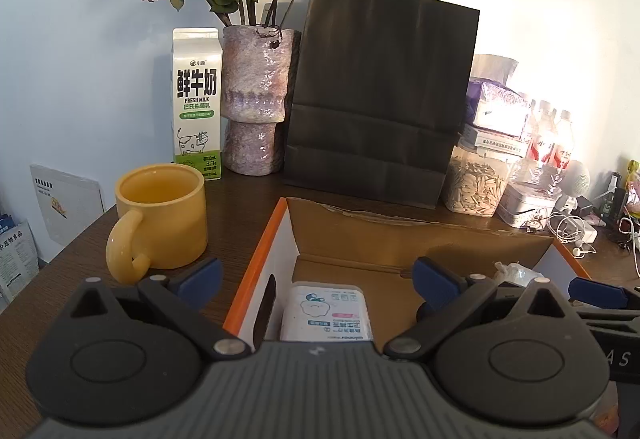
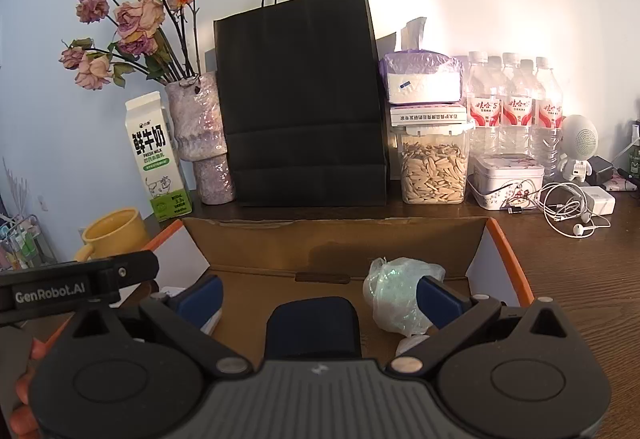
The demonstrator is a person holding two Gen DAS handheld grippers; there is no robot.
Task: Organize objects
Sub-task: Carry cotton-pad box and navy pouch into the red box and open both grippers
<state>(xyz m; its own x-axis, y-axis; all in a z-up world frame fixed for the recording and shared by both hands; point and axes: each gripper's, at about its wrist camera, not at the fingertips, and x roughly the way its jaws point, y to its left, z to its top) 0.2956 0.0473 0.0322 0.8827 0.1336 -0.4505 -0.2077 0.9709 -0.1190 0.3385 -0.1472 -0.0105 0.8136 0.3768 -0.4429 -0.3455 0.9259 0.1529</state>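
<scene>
Hovering over the open cardboard box [image 2: 336, 239] on the table [image 2: 580, 279], both grippers have their jaws spread and hold nothing: the left gripper [image 1: 316, 275] above a white pack [image 1: 326, 313] half hidden by its body, its print too small to read. The right gripper [image 2: 320, 293] sits above a dark blue object [image 2: 314, 327], cut off below, beside a crumpled plastic bag [image 2: 396, 291]. Far left, a carton [image 1: 197, 103] reads "FRESH MILK"; "GenRobot.AI" marks the left gripper's side.

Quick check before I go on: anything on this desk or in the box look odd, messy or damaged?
Nothing spilled or broken. Two things stand out: the earphone cable lies in a loose tangle on the desk right of the cardboard box, and the roses in the vase are wilted. The crumpled plastic bag sits inside the box.
</scene>
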